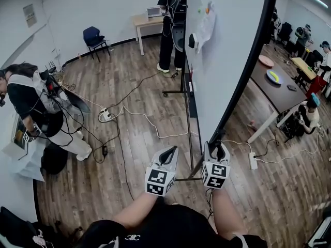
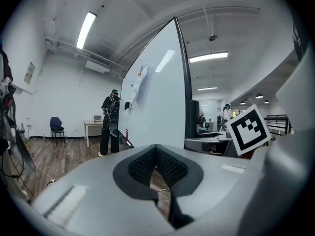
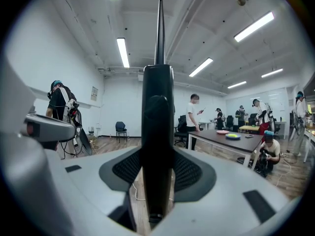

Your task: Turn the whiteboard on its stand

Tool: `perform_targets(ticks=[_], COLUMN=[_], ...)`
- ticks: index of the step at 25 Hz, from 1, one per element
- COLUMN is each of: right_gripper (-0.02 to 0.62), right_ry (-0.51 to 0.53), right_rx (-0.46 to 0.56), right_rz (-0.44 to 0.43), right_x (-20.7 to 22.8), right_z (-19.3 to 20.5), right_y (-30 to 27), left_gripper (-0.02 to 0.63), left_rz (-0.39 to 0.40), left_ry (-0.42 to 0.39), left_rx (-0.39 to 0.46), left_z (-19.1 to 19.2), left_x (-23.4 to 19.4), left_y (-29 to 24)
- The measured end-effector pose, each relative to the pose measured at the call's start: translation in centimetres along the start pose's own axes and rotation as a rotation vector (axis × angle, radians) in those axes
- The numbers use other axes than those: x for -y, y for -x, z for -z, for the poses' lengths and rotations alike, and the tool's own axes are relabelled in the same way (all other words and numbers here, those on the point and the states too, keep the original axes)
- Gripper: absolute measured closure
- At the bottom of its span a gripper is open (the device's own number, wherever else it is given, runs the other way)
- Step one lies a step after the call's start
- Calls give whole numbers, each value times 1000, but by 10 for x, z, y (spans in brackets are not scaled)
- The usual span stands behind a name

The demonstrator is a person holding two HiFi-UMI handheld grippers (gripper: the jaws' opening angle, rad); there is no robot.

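The white whiteboard point(image 1: 222, 61) stands nearly edge-on before me in the head view, its black frame edge point(image 1: 248, 66) running down to my right gripper point(image 1: 216, 148). In the right gripper view that black edge point(image 3: 157, 107) rises straight up between the jaws of my right gripper point(image 3: 157, 173), which is shut on it with a pad pressed to each side. My left gripper point(image 1: 169, 151) hangs just left of the board's lower corner, shut with nothing in it. From the left gripper point(image 2: 156, 156) the board's white face point(image 2: 157, 107) shows ahead. The black stand point(image 1: 187, 94) carries the board.
A black eraser point(image 1: 193, 40) and a paper point(image 1: 208, 19) cling to the board. Cables and a power strip point(image 1: 106, 115) lie on the wood floor. A person point(image 1: 36, 107) crouches at left; another point(image 1: 170, 25) stands behind the board. A dark table point(image 1: 276, 92) is at right.
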State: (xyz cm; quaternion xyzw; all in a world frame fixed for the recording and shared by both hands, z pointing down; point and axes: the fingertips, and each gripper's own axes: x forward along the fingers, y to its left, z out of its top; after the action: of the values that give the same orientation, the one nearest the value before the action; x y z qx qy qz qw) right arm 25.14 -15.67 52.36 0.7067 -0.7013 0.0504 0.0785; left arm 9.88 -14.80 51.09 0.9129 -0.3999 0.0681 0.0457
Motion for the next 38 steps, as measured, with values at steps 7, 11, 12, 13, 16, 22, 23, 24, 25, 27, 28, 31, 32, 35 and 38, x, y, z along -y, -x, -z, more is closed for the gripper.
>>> perform_targets(ticks=[7,11,12,13,16,22,23,24,25,27,28,31,32,35,38], right_gripper=[400,444,464,499,585,591,591,591,591,591,591,591,591,591,591], right_ry=[-14,-24,-19,-15,-13,-6,-11,-15,-16,-15,-17,-22,-22,-21,-19], right_rx=[95,270,312,351,424,312,285,261,241,220,216,217,217,215,217], right_rz=[5,22,16,3,-62,-157,-167,-177,-186,-199,-204,-215,-217,-218,-219], right_x=[-3,-4,-6,-10,-26,-64,-69,-73,-78,-84,-87,-92,-94,-96,-97], right_z=[-23,-59,-69,-79,-103,-84,-78,-73,-69,-64,-63,-63,-63,-62,-61], right_y=[26,65,73,79,87,59,54,49,44,40,39,39,39,40,42], left_gripper=[598,598,598,599,599,600,598,598,598,598,598,598,598,599,598], left_rz=[15,12,10,9,0,-32,-40,-49,-57,-72,-79,-96,-100,-104,-106], left_ry=[-15,-16,-16,-17,-16,-18,-16,-13,-10,-6,-4,1,3,5,7], left_rx=[7,22,27,32,49,65,64,62,60,56,55,55,56,54,54], left_z=[-5,-10,-11,-13,-19,-21,-20,-19,-18,-16,-15,-14,-13,-11,-10], left_x=[0,1,1,2,0,-7,-9,-11,-13,-17,-20,-26,-27,-28,-29], left_y=[-1,2,3,4,7,21,23,26,28,32,34,39,41,43,44])
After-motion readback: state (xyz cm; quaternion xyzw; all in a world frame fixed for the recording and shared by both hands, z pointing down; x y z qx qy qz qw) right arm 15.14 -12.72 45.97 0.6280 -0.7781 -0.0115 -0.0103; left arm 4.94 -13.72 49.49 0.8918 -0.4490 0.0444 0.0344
